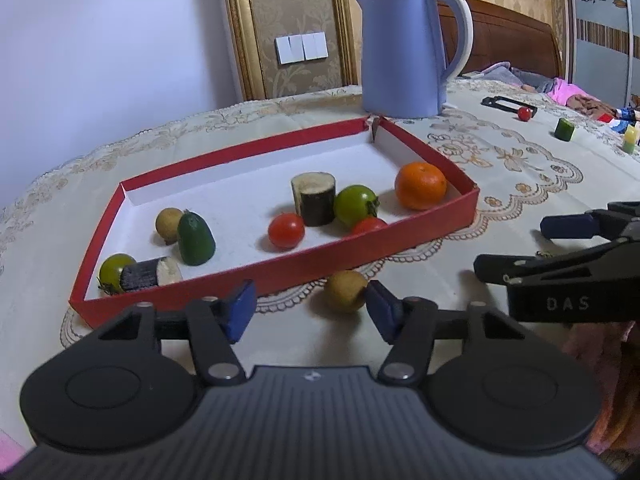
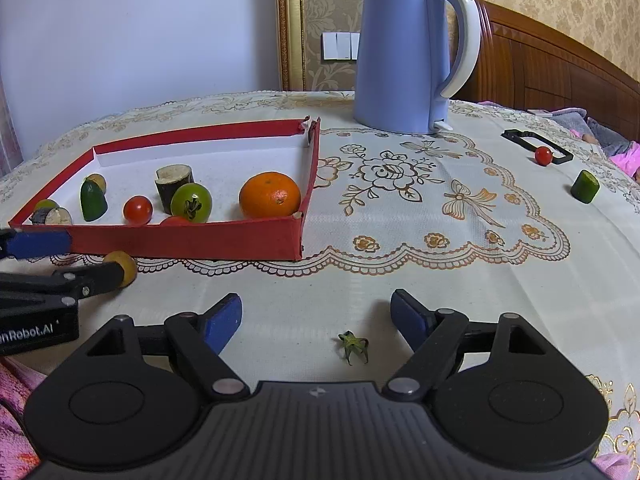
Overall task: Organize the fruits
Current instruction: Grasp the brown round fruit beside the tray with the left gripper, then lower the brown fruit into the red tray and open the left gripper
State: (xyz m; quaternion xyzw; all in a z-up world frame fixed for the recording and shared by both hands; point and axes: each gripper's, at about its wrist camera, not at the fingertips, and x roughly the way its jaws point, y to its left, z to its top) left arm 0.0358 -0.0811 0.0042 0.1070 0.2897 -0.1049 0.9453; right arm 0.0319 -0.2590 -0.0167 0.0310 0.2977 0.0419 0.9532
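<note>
A red tray [image 1: 280, 270] holds an orange [image 1: 420, 185], a green tomato [image 1: 355, 205], red cherry tomatoes [image 1: 286, 231], a cucumber piece [image 1: 195, 240] and dark cane pieces [image 1: 314, 200]. A small brownish round fruit [image 1: 345, 291] lies on the cloth just outside the tray's near wall. My left gripper [image 1: 311, 304] straddles it: the right pad is at the fruit and the left pad stands well off, so the jaws are open. My right gripper [image 2: 316, 320] is open over bare cloth, with a green tomato stem [image 2: 353, 346] lying near it.
A blue kettle [image 2: 404, 52] stands behind the tray. At the far right lie a cherry tomato [image 2: 543, 155], a black frame [image 2: 520, 136] and a cucumber piece [image 2: 585, 187]. A bed headboard [image 2: 560, 68] rises beyond the table edge.
</note>
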